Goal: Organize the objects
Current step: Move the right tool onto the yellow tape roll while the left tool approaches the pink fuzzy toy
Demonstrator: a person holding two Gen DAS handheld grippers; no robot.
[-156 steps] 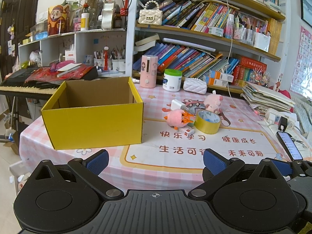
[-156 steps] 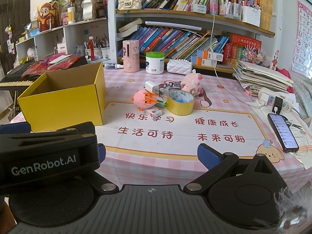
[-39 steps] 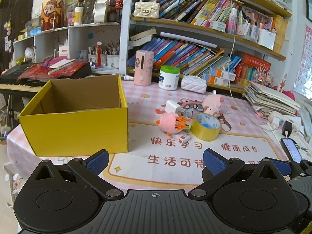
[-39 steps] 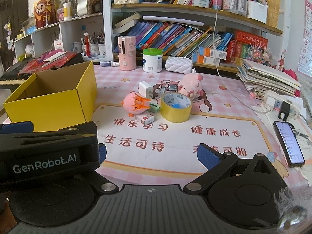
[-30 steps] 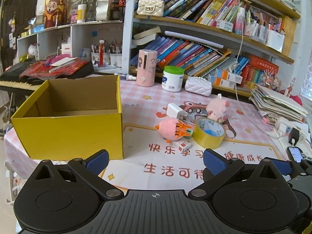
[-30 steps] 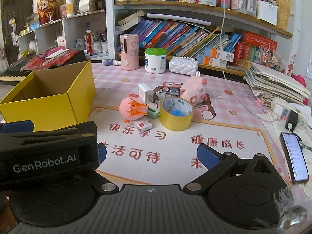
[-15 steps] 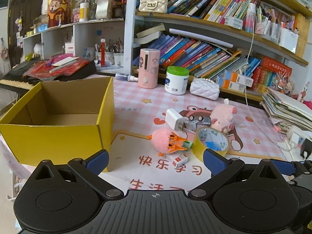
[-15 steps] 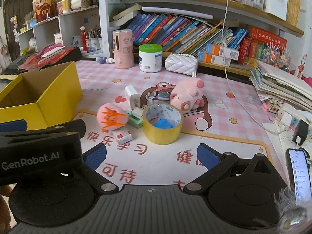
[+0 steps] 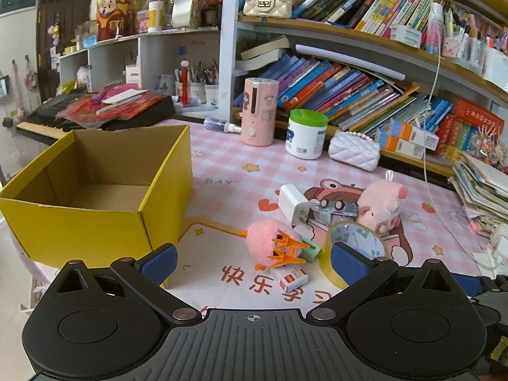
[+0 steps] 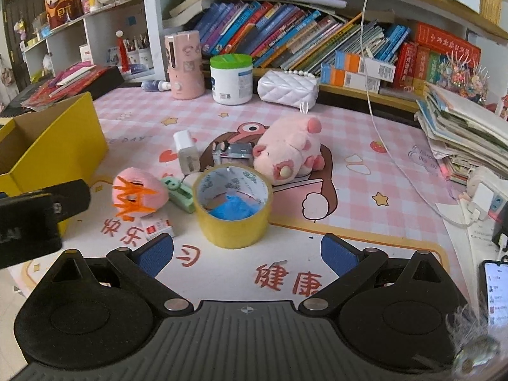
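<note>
A cluster of small things lies mid-table: a yellow tape roll (image 10: 233, 204), a pink fluffy ball with an orange clip (image 10: 138, 195), a pink plush pig (image 10: 290, 152), a white charger (image 10: 187, 155), a small toy car (image 10: 236, 154), a green stapler-like item (image 10: 179, 192) and a little white-red box (image 10: 158, 227). An open yellow cardboard box (image 9: 95, 187) stands empty at the left. My right gripper (image 10: 247, 258) is open, just short of the tape roll. My left gripper (image 9: 254, 262) is open, close in front of the fluffy ball (image 9: 270, 243).
At the back stand a pink cylinder (image 9: 258, 111), a green-lidded white jar (image 9: 306, 135) and a white quilted pouch (image 9: 354, 155), under bookshelves. A paper stack (image 10: 466, 136), a power strip (image 10: 484, 195) and a phone (image 10: 497, 295) lie at the right. A keyboard (image 9: 63, 117) sits far left.
Both grippers have moved forward over the table toward the cluster, and the objects now appear larger and nearer. Both stay open with nothing held.
</note>
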